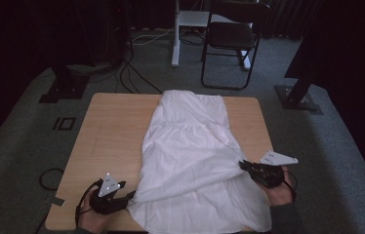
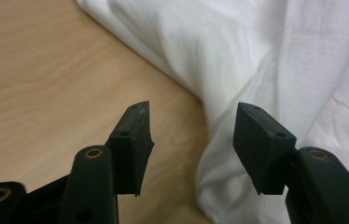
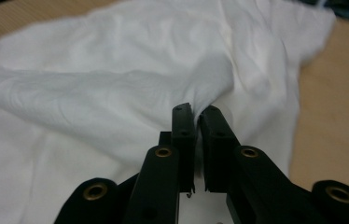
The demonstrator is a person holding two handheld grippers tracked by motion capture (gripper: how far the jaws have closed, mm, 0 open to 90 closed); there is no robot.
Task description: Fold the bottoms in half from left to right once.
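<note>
The left gripper (image 1: pixel 132 196) sits at the table's (image 1: pixel 107 126) near edge, jaws apart, touching the white garment's (image 1: pixel 190 151) left fold. The right gripper (image 1: pixel 243 165) is clamped on a pinch of cloth at the garment's right side.

A light wooden table (image 1: pixel 107 126) carries it all, its grain running pale and bare down the left half. Spread lengthwise over the middle and right side lies a white garment (image 1: pixel 190 151), rumpled, reaching from the far edge to the near one and spilling slightly over it. A thick fold runs across its lower part. Grey carpet floor (image 1: pixel 19 146) surrounds the table.
</note>
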